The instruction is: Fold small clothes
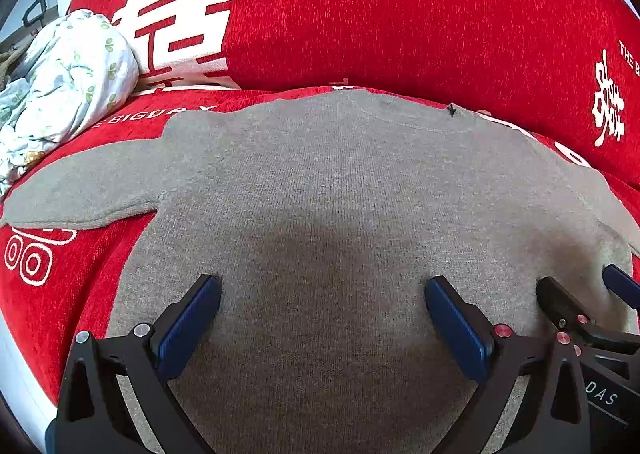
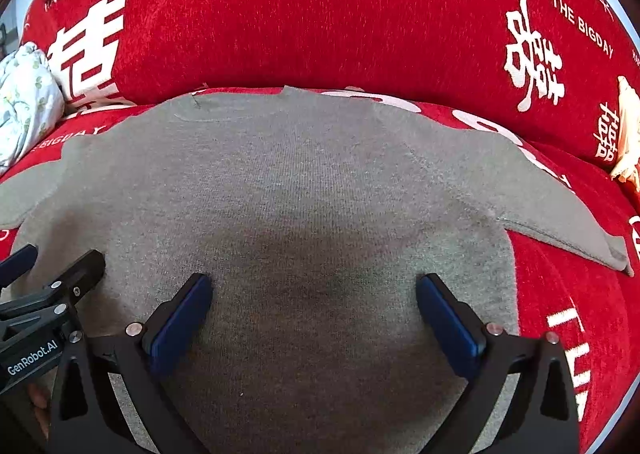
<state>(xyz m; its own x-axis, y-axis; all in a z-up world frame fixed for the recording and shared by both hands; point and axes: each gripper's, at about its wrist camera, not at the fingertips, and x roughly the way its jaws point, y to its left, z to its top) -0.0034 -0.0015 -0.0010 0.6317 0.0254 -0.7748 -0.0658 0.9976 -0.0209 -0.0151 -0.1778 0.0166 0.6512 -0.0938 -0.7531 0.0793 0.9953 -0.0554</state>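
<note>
A small grey knit sweater (image 1: 320,181) lies flat on a red sofa seat, neck toward the backrest, both sleeves spread out. It also shows in the right wrist view (image 2: 288,181). My left gripper (image 1: 322,314) is open and empty, low over the sweater's lower left body. My right gripper (image 2: 314,310) is open and empty over the lower right body. Each gripper shows at the edge of the other's view: the right gripper (image 1: 588,290) on the right, the left gripper (image 2: 60,262) on the left. The left sleeve (image 1: 80,197) and right sleeve (image 2: 560,221) lie outstretched.
The sofa has a red cover (image 1: 400,13) with white lettering and a tall backrest just behind the sweater. A crumpled white floral cloth (image 1: 68,81) lies at the left end of the seat. A cream-coloured item (image 2: 628,133) sits at the right end.
</note>
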